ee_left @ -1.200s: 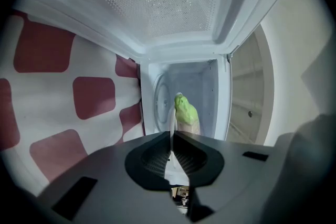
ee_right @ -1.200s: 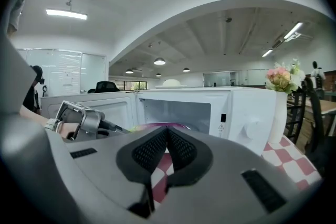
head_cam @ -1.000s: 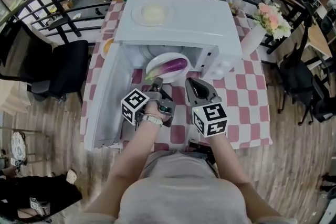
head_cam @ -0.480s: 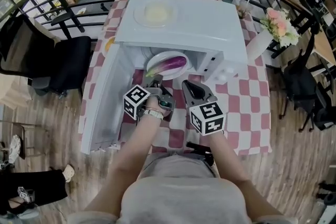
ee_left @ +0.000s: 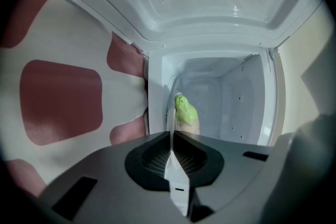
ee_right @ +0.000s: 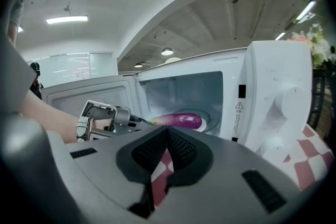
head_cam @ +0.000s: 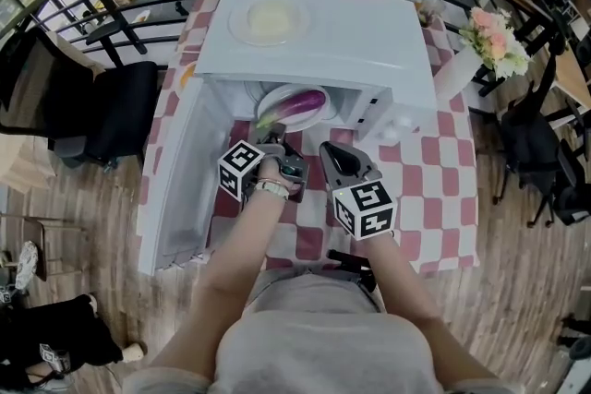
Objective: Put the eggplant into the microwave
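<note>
1. I see the white microwave on the tabletop, which has a red and white checked cloth. Its door is swung open to the left.
2. The eggplant lies on a white plate. Both are at the mouth of the oven, most of the way inside. The green stem end points to the near left and the purple end to the far right.
3. My left gripper is clenched on the near rim of the plate. In the left gripper view the thin rim stands on edge between the jaws, and the green stem is just behind it.
4. My right gripper is closed with nothing in it. Its tips meet and I see only the checked cloth below them. It hangs just to the right of the left gripper, in front of the microwave, apart from the plate.
5. A pale round dish sits on top of the microwave.
</note>
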Action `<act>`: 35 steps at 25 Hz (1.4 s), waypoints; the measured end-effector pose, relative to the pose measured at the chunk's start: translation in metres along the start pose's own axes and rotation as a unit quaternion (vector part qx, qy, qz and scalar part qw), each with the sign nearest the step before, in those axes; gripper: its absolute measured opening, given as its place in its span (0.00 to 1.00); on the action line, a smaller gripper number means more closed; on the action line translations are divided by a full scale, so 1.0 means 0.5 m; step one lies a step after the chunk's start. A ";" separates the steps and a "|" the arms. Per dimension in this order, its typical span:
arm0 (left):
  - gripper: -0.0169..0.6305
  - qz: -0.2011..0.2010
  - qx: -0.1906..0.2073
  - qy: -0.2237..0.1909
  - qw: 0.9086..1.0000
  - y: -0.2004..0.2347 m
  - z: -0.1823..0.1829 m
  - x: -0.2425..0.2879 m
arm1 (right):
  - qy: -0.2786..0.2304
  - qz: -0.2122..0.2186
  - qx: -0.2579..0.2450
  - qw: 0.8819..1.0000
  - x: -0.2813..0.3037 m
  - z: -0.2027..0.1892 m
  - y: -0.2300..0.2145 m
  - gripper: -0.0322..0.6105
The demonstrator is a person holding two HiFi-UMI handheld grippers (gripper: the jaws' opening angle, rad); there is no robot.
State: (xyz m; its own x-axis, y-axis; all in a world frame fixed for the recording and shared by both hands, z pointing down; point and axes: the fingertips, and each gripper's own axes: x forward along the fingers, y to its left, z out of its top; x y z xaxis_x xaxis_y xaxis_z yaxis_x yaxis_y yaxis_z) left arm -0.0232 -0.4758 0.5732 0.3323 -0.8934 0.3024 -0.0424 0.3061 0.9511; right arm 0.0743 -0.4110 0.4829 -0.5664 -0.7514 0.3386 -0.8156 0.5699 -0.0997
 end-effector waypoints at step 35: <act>0.17 0.138 0.071 0.030 0.987 0.001 0.026 0.050 | 0.024 0.015 0.034 0.999 0.016 -0.044 0.001 0.09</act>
State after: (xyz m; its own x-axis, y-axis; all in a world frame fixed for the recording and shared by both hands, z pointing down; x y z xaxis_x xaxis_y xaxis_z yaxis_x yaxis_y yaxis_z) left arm -0.0272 -0.5021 0.5822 0.3446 -0.7599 0.5512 -0.2691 0.4825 0.8335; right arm 0.0719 -0.4093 0.5059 -0.5863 -0.7157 0.3795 -0.8050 0.5674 -0.1735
